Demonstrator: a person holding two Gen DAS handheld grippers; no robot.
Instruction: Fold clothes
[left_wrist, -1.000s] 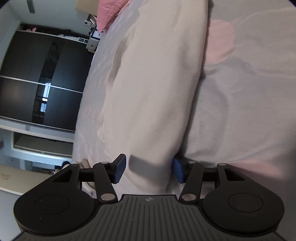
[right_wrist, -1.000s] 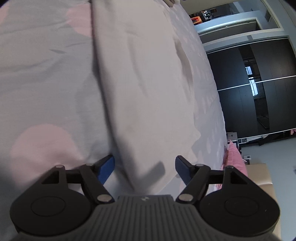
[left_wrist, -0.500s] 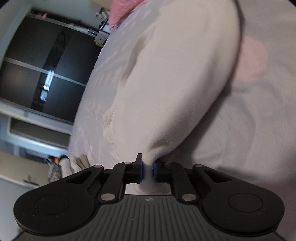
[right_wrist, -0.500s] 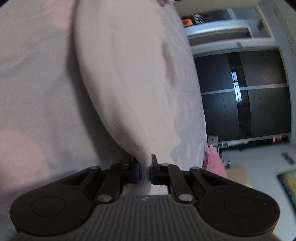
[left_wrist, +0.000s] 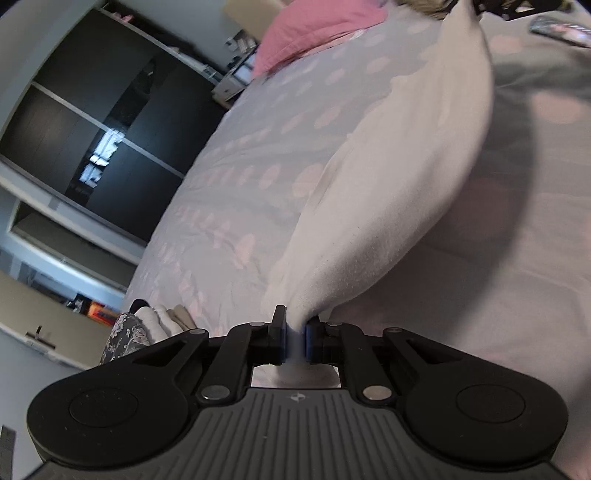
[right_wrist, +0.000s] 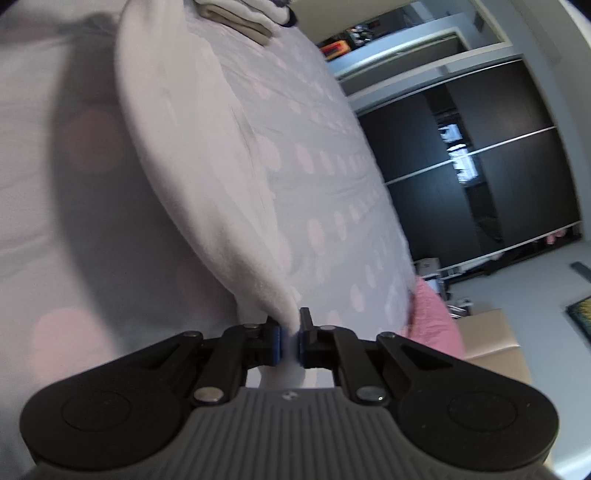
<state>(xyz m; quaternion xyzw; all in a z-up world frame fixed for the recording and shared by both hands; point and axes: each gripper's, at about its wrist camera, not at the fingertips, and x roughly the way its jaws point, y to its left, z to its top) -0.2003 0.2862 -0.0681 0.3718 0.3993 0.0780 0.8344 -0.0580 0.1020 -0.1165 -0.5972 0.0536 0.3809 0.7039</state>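
A cream white garment (left_wrist: 399, 199) is stretched in the air between my two grippers, above the bed. My left gripper (left_wrist: 294, 339) is shut on one end of it. My right gripper (right_wrist: 290, 343) is shut on the other end, and the garment (right_wrist: 207, 177) runs away from it as a long folded strip. The right gripper shows small at the top of the left wrist view (left_wrist: 506, 7). The garment casts a dark shadow on the bedspread below.
The bed has a grey bedspread with pink dots (left_wrist: 266, 177). A pink pillow (left_wrist: 317, 29) lies at one end. A pile of folded clothes (right_wrist: 240, 14) lies at the other end, and also shows in the left wrist view (left_wrist: 155, 321). A dark sliding wardrobe (right_wrist: 480, 166) stands beside the bed.
Both grippers were open around the garment lying on the bed. They have shut on its two ends and lifted it off the bedspread.
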